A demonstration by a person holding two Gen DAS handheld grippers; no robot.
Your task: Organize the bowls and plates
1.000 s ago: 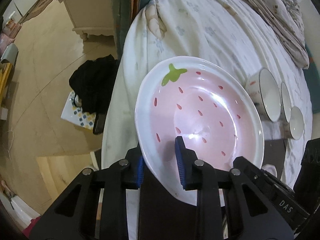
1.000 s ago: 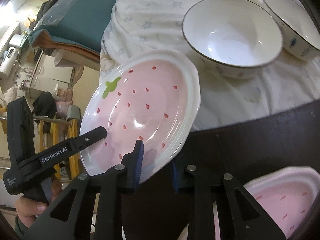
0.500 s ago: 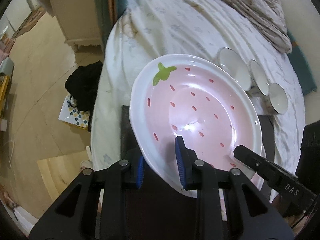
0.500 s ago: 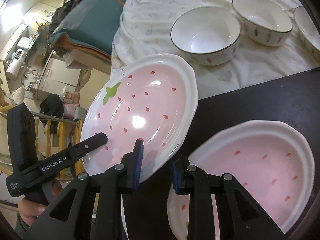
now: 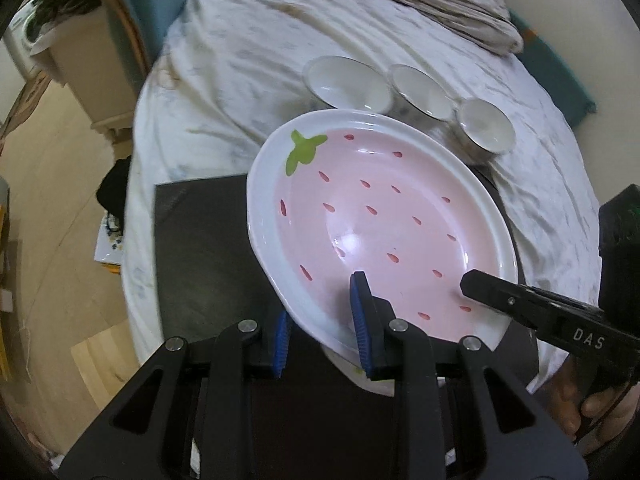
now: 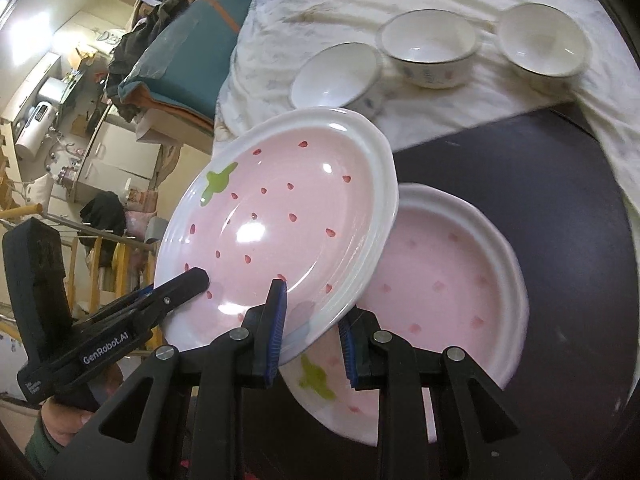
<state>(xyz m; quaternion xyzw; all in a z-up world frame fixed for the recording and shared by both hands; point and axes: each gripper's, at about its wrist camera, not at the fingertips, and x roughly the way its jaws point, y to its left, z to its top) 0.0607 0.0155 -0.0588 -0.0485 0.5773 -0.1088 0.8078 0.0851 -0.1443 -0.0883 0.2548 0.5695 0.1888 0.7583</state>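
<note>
left and right wrist views. a glossy pink ceramic plate with a white rim, red seed marks and a green leaf, shaped like a strawberry (image 5: 380,236), is carried in the air by both tools at once. the left gripper (image 5: 322,330) is narrowed onto the near rim, one blue ribbed pad above the glaze and one beneath; the right gripper (image 6: 310,330) clamps another part of the same rim in the same way. two grips on one edge likely serve to keep the wide, shallow dish from swinging, since a single pinch on a slick rim would let it pivot. the carried plate is tilted, its far edge higher, and hangs partly over a second matching strawberry plate (image 6: 448,276) that lies flat on a dark rectangular board (image 6: 520,160). judged from this overlap, the step in hand is stacking like with like. three white ceramic bowls with dark rims (image 6: 428,46) stand in a row on the pale floral bedsheet (image 5: 248,64) beyond the board, well apart from the plates and not yet gathered. lowering calls for levelling first, so the rims meet without a knock.
</note>
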